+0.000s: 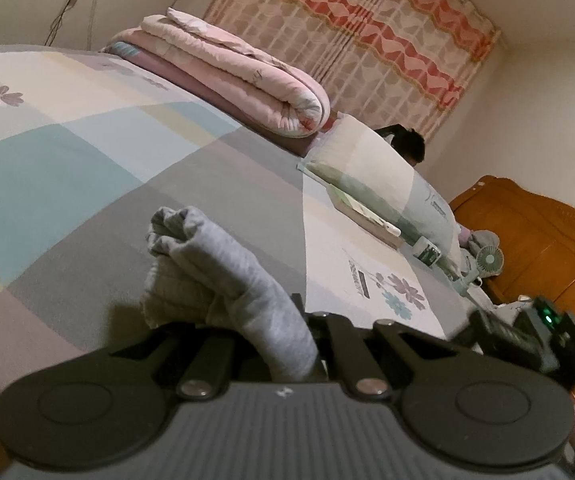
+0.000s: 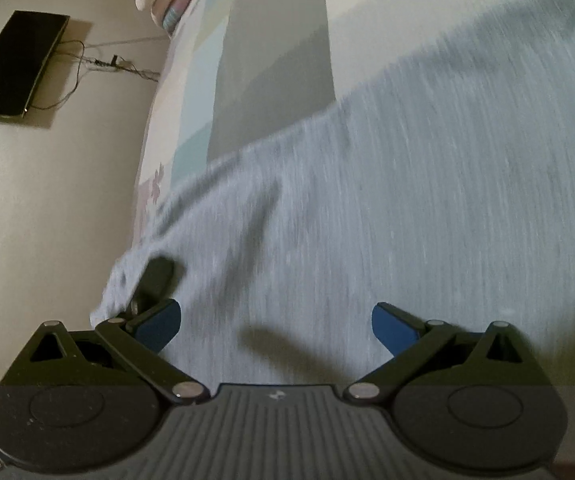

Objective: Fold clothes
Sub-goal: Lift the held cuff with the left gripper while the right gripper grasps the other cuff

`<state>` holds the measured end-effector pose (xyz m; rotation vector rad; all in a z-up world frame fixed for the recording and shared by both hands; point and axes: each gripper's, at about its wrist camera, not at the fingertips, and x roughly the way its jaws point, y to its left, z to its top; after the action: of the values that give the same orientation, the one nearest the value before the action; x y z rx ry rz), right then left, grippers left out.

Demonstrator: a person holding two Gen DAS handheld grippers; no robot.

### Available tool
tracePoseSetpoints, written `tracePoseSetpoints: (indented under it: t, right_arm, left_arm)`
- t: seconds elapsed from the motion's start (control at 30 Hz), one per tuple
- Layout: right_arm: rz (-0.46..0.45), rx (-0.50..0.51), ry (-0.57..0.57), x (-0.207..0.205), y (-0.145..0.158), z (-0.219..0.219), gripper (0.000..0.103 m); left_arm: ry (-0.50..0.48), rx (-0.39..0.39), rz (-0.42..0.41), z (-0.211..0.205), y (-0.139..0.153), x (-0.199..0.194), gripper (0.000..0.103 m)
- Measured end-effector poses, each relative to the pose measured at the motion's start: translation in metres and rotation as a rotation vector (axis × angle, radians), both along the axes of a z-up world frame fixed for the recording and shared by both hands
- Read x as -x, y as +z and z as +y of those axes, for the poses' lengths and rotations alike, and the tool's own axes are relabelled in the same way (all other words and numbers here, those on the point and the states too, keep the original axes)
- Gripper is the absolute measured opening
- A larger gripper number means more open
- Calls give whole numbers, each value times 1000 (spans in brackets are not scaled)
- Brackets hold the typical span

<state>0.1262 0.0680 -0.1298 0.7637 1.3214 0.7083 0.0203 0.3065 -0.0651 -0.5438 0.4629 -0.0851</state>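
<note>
A: Where is the grey garment [image 2: 407, 200]?

B: Spread on the bed [image 1: 87, 140], one bunched end clamped in the left hand-held gripper [image 1: 307, 344].

A: And the right hand-held gripper [image 2: 275, 324]?

B: Jaws wide apart over the cloth, gripping nothing; the view is blurred, so whether it touches is unclear.

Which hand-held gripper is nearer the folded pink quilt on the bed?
Left. The left hand-held gripper, clamping the grey garment, faces the pink quilt across the bed; the right hand-held gripper is farther off.
</note>
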Motion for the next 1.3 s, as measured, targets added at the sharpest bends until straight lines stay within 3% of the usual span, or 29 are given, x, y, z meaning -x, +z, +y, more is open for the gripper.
tracePoseSetpoints:
  t: [0.33,0.77,1.0,1.3]
  right_arm:
    - [30,-2,29,22,7,-12,103]
    - [-104,-92,-263,11,60,-146,103]
    - [-168,-62,-347,28,61,-198,103]
    - [-172,-78,-409,33,52,-232,103]
  left_arm:
    - [-25,-23,5,-9,5,-3,3]
    - [-133,-113,-58,-64,35,3,3]
    - [-201,-145,-62,-102,43,-5,3]
    - [-267,-227,-58,-149,47,-11,3]
